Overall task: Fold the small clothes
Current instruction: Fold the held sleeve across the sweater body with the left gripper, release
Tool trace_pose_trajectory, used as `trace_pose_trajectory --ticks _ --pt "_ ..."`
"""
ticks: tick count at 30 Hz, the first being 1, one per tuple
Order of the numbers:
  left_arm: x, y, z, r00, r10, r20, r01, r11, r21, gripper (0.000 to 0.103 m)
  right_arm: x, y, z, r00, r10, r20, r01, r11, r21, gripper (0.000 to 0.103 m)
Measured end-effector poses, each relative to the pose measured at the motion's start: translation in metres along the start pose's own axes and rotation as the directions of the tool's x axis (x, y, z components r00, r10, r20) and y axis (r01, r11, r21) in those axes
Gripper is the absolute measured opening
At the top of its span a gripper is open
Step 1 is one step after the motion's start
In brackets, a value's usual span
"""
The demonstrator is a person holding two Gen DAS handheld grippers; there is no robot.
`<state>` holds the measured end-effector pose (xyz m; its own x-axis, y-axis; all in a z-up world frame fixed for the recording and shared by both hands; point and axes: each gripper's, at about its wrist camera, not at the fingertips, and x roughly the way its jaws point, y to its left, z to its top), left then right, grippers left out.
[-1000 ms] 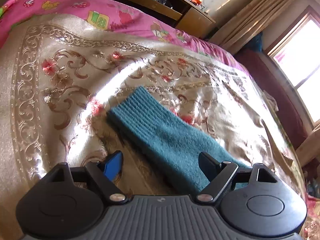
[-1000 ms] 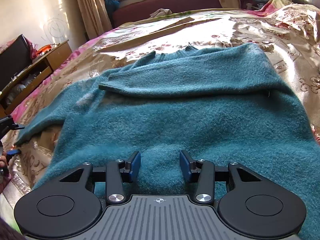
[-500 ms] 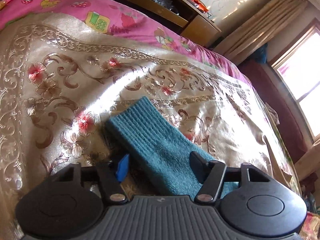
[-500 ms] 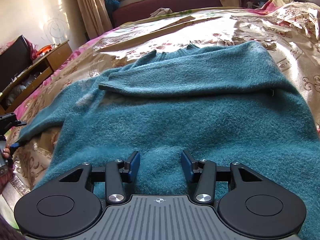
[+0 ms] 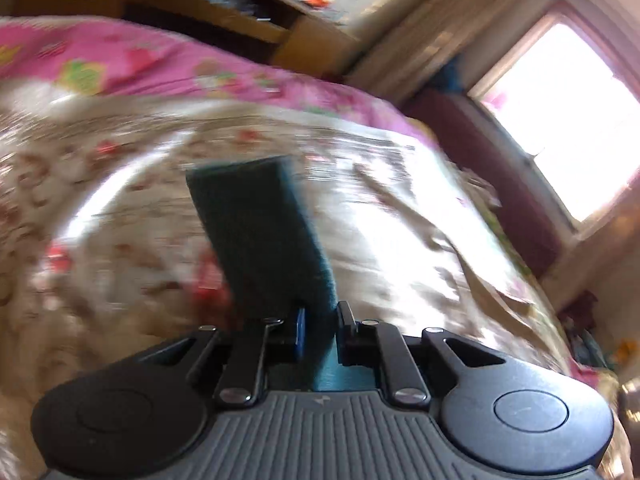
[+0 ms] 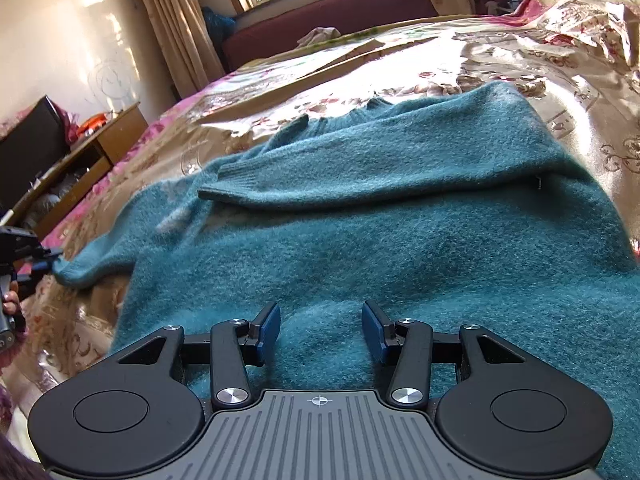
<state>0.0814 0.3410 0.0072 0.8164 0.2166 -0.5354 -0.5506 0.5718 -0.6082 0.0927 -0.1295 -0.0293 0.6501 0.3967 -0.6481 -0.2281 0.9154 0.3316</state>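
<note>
The left gripper [image 5: 319, 330] is clamped on the teal sleeve [image 5: 260, 236], whose cuff sticks up off the blurred bedspread [image 5: 400, 208]; the right gripper [image 6: 321, 330] hovers half-spread, gripping nothing, over the sweater [image 6: 400, 240] lying flat; its lower hem is hidden beneath the gripper body.

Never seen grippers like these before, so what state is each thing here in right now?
Left gripper: shut on the sleeve.
Sleeve: pinched, lifted off the bedspread.
Right gripper: open, over the sweater's body, holding nothing.
Sweater: spread on the bed, other sleeve folded across it.
Bedspread: rumpled at the far right.
</note>
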Motion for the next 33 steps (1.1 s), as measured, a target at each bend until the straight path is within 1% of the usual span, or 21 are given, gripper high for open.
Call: trace_pose_trajectory --ticks 2,3,5,6,8,10,11,13,14,15,16,17,18,19,20,21,24,26,28,31,33 --pt "-0.005 -0.027 -0.004 0.997 -0.069 -0.02 0.07 0.997 0.04 0.019 -0.002 -0.005 0.0 1.0 0.007 0.007 -0.007 1.0 0.015 0.046" --pt "-0.007 -0.045 -0.009 0.993 -0.114 -0.039 0.116 0.991 0.066 0.019 -0.003 -0.007 -0.001 1.0 0.01 0.011 -0.01 1.0 0.022 0.045" --pt "-0.01 -0.081 -0.021 0.979 -0.185 -0.083 0.194 0.974 0.117 0.019 -0.005 -0.012 -0.001 1.0 0.015 0.02 -0.016 0.999 0.038 0.044" --pt "-0.011 -0.102 -0.03 0.969 -0.221 -0.112 0.236 0.961 0.146 0.019 -0.007 -0.015 -0.001 1.0 0.017 0.025 -0.019 0.999 0.047 0.044" --pt "-0.013 -0.144 -0.051 0.935 -0.303 -0.184 0.337 0.922 0.192 0.019 -0.009 -0.021 -0.001 0.999 0.02 0.035 -0.022 0.998 0.067 0.044" --pt "-0.013 -0.188 -0.08 0.888 -0.373 -0.269 0.434 0.873 0.223 0.019 -0.011 -0.028 0.001 0.999 0.021 0.044 -0.025 0.995 0.092 0.044" --pt "-0.012 -0.21 -0.098 0.86 -0.398 -0.32 0.479 0.844 0.24 0.019 -0.012 -0.032 0.001 0.999 0.019 0.048 -0.024 0.994 0.104 0.044" --pt "-0.006 -0.245 -0.135 0.804 -0.413 -0.429 0.546 0.797 0.256 0.019 -0.014 -0.041 0.003 0.998 0.016 0.054 -0.023 0.991 0.132 0.044" --pt "-0.003 -0.26 -0.154 0.787 -0.395 -0.473 0.559 0.782 0.276 0.021 -0.015 -0.046 0.004 0.998 0.014 0.057 -0.023 0.989 0.146 0.044" --pt "0.001 -0.273 -0.174 0.777 -0.365 -0.513 0.564 0.764 0.312 0.026 -0.016 -0.05 0.004 0.998 0.01 0.06 -0.02 0.987 0.162 0.044" --pt "0.004 -0.28 -0.189 0.774 -0.338 -0.536 0.564 0.753 0.339 0.028 -0.017 -0.055 0.005 0.998 0.008 0.061 -0.018 0.984 0.176 0.044" --pt "0.007 -0.283 -0.201 0.767 -0.319 -0.557 0.564 0.749 0.348 0.029 -0.019 -0.06 0.006 0.998 0.007 0.061 -0.018 0.982 0.19 0.044" --pt "0.009 -0.281 -0.208 0.754 -0.309 -0.579 0.568 0.749 0.341 0.03 -0.02 -0.065 0.007 0.998 0.005 0.065 -0.018 0.978 0.209 0.044" --pt "0.009 -0.278 -0.213 0.747 -0.297 -0.595 0.567 0.751 0.337 0.031 -0.022 -0.07 0.008 0.998 0.005 0.069 -0.021 0.974 0.227 0.044" --pt "0.007 -0.275 -0.214 0.749 -0.285 -0.598 0.56 0.754 0.343 0.033 -0.023 -0.075 0.009 0.997 0.006 0.073 -0.024 0.97 0.242 0.045" --pt "0.005 -0.269 -0.213 0.76 -0.266 -0.593 0.546 0.756 0.36 0.036 -0.024 -0.078 0.01 0.997 0.007 0.078 -0.027 0.967 0.255 0.046" --pt "0.002 -0.239 -0.197 0.81 -0.205 -0.55 0.482 0.767 0.423 0.04 -0.025 -0.088 0.013 0.996 0.017 0.088 -0.042 0.956 0.29 0.046" --pt "0.003 -0.221 -0.191 0.836 -0.173 -0.521 0.442 0.775 0.452 0.041 -0.027 -0.092 0.016 0.995 0.019 0.099 -0.048 0.951 0.305 0.046" --pt "0.002 -0.202 -0.183 0.86 -0.143 -0.49 0.402 0.781 0.477 0.041 -0.028 -0.095 0.023 0.993 -0.001 0.121 -0.035 0.955 0.294 0.046" --pt "0.0 -0.18 -0.177 0.877 -0.127 -0.463 0.374 0.785 0.494 0.041 -0.022 -0.103 0.039 0.989 -0.06 0.133 0.023 0.964 0.266 0.046" --pt "-0.005 -0.172 -0.176 0.886 -0.128 -0.446 0.367 0.78 0.507 0.042 -0.015 -0.111 0.05 0.987 -0.095 0.13 0.056 0.96 0.273 0.046"
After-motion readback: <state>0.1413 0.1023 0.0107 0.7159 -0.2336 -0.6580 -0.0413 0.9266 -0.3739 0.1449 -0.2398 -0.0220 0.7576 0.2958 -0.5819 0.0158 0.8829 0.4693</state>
